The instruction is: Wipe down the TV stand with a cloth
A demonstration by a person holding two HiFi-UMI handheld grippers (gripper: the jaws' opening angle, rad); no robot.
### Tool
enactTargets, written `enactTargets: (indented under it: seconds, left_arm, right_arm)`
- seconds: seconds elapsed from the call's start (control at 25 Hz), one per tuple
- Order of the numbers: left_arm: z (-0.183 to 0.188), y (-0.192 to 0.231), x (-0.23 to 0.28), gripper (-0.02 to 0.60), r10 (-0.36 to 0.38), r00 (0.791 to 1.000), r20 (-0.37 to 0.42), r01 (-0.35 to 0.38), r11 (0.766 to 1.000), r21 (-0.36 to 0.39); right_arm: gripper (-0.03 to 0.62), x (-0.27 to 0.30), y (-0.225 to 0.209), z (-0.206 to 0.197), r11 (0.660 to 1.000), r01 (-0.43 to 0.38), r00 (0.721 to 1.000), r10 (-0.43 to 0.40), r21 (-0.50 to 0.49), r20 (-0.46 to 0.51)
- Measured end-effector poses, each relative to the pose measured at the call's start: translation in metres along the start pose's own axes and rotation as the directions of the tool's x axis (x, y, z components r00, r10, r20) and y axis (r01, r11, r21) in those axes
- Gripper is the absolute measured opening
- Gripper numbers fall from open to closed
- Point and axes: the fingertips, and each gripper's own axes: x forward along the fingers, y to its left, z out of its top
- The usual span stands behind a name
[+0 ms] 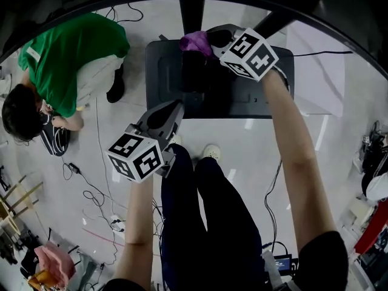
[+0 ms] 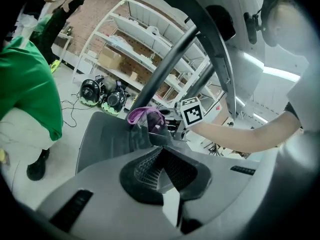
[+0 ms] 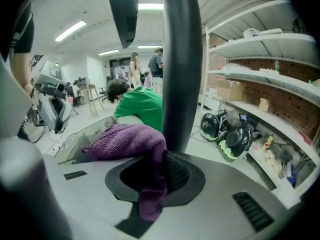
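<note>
The TV stand's dark flat base lies on the pale floor, and its black pole rises at the far edge. My right gripper is shut on a purple knitted cloth and holds it over the base's far left part, beside the pole. In the right gripper view the cloth bunches out to the left and a tail hangs from between the jaws. My left gripper hovers at the base's near left edge, jaws together with nothing in them. It points at the base and the cloth.
A person in a green shirt crouches on the floor left of the stand. Cables trail across the floor at the near left. My own legs stand just in front of the base. White shelves and helmets line the wall beyond.
</note>
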Motion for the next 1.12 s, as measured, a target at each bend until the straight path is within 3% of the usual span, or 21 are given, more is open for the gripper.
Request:
enactTargets:
  seconds: [0.2,0.4,0.8,1.12]
  left_arm:
    - [-0.003,0.000,0.002,0.006,-0.012,1.000,-0.016,0.012,1.000,0.000]
    - [-0.006,-0.002,0.010,0.006,-0.028,0.999,-0.044,0.028,0.999,0.014]
    - [-0.021,-0.016,0.030,0.006,-0.061,0.994,-0.089,0.063,0.998,0.026]
    - [-0.028,-0.048,0.044,0.006,-0.097,0.988,-0.121,0.102,0.994,0.040]
  right_arm:
    - [0.068,0.008,0.003,-0.010,0.994,-0.034,0.995,0.024,-0.106,-0.093]
    - [0.067,0.008,0.006,-0.015,0.993,-0.009,0.992,-0.006,-0.122,-0.124]
    - [0.067,-0.007,-0.006,-0.036,0.975,0.150,0.975,-0.174,-0.165,-0.141]
    - [0.067,-0.058,-0.025,-0.065,0.939,0.340,0.926,-0.344,-0.055,-0.154]
